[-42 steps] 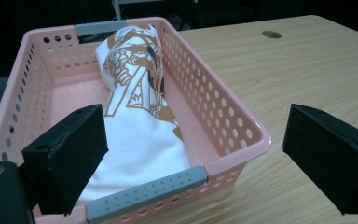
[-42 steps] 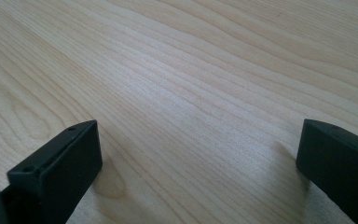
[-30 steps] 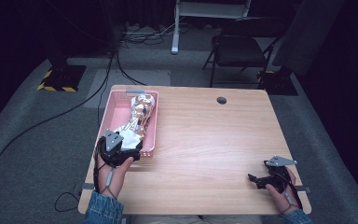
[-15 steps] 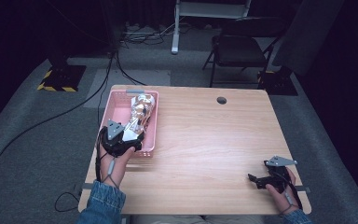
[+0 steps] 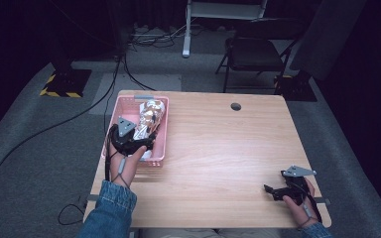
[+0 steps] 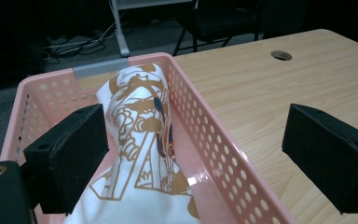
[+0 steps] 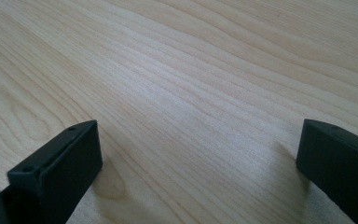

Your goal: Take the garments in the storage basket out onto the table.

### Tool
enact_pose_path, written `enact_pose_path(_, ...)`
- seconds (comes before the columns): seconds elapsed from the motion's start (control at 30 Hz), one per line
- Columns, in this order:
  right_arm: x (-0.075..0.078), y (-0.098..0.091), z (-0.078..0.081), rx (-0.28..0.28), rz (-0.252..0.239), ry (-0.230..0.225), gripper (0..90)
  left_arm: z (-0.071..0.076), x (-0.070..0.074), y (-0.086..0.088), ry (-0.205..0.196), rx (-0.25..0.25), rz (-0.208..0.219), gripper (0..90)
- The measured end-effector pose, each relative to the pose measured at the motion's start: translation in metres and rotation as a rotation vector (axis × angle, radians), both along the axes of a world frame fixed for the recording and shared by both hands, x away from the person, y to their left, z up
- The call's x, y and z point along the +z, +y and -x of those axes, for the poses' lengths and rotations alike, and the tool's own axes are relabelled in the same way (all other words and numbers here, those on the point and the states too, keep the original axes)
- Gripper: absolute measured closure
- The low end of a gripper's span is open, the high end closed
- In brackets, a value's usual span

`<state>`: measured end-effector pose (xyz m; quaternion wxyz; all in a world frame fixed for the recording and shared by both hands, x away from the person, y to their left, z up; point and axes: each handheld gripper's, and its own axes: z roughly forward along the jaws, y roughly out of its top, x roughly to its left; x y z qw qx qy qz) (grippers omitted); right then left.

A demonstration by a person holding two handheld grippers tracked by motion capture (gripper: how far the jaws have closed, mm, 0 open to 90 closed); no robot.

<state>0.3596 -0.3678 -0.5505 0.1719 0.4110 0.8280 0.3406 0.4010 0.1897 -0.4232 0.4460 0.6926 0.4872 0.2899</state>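
Printed cloth lies bunched in pink basket at table's left edge. Left gripper hovers above it, jaws wide, likely lining up a grab. Right gripper rests near-right, jaws wide, empty.

The table is made of light wood with a clear grain, and its top is seen as smooth and matt. The basket is made of pink plastic, a little glossy, and its walls are pierced by many small round holes. A grey strip is fixed on its far rim. The cloth inside is soft white fabric, printed in orange and folded in creases. The pads of the left gripper are matt black, and those of the right gripper look the same.
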Motion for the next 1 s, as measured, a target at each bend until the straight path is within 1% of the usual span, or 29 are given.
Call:
enact_pose_path(0.1, 0.0, 0.0, 0.0, 0.0, 0.0, 0.0, 0.0, -0.005, 0.002, 0.0, 0.002, 0.003, -0.009, 6.4)
enact_pose_path(0.23, 0.0, 0.0, 0.0, 0.0, 0.0, 0.0, 0.0, -0.013, 0.003, 0.0, 0.002, 0.008, -0.002, 6.4)
enact_pose_path(0.37, 0.0, 0.0, 0.0, 0.0, 0.0, 0.0, 0.0, -0.023, 0.003, -0.001, 0.006, 0.013, -0.014, 6.3)
enact_pose_path(0.47, 0.0, 0.0, 0.0, 0.0, 0.0, 0.0, 0.0, -0.033, 0.0, -0.001, 0.021, 0.016, -0.03, 6.1)
enact_pose_path(0.6, 0.0, 0.0, 0.0, 0.0, 0.0, 0.0, 0.0, -0.043, -0.004, -0.002, 0.034, 0.019, -0.029, 6.0)
enact_pose_path(0.77, 0.0, 0.0, 0.0, 0.0, 0.0, 0.0, 0.0, -0.054, -0.008, 0.001, 0.04, 0.033, -0.023, 5.8)
enact_pose_path(0.9, 0.0, 0.0, 0.0, 0.0, 0.0, 0.0, 0.0, -0.063, -0.015, 0.003, 0.06, 0.048, -0.032, 5.8)
enact_pose_path(1.0, 0.0, 0.0, 0.0, 0.001, 0.0, 0.0, 0.0, -0.069, -0.021, 0.006, 0.074, 0.065, -0.028, 5.9)
